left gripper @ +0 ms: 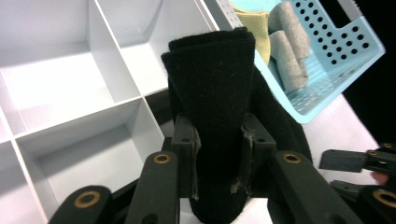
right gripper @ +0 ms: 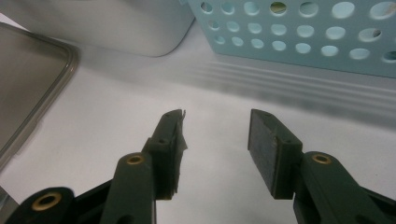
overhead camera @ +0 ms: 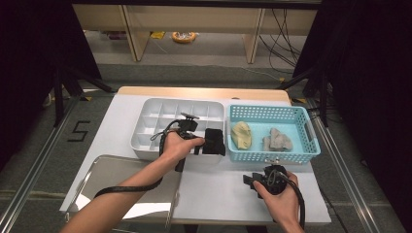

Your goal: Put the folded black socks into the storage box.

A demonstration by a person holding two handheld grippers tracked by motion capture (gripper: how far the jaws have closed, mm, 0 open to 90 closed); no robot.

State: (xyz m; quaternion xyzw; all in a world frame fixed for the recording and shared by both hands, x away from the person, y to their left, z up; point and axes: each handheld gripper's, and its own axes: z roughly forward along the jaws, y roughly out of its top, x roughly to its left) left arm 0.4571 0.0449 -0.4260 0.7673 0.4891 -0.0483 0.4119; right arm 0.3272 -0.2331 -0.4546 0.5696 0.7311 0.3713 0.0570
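A folded black cloth (left gripper: 215, 107) is clamped between the pads of my left gripper (left gripper: 218, 154), held over the near right compartments of the white divided tray (overhead camera: 150, 112). From above, that black cloth (overhead camera: 214, 141) hangs at the tray's right front corner, with my left gripper (overhead camera: 200, 144) just left of it. My right gripper (right gripper: 215, 149) stands open and holds nothing, low over the white table. In the high view the right gripper (overhead camera: 248, 180) rests in front of the blue basket (overhead camera: 311, 141).
The blue perforated basket holds a yellow cloth (overhead camera: 241, 134) and a grey cloth (overhead camera: 278, 140). A shiny metal tray (overhead camera: 121, 170) lies at the table's front left, and its rim (right gripper: 42, 102) shows left of the right gripper. The white tray's compartments look bare.
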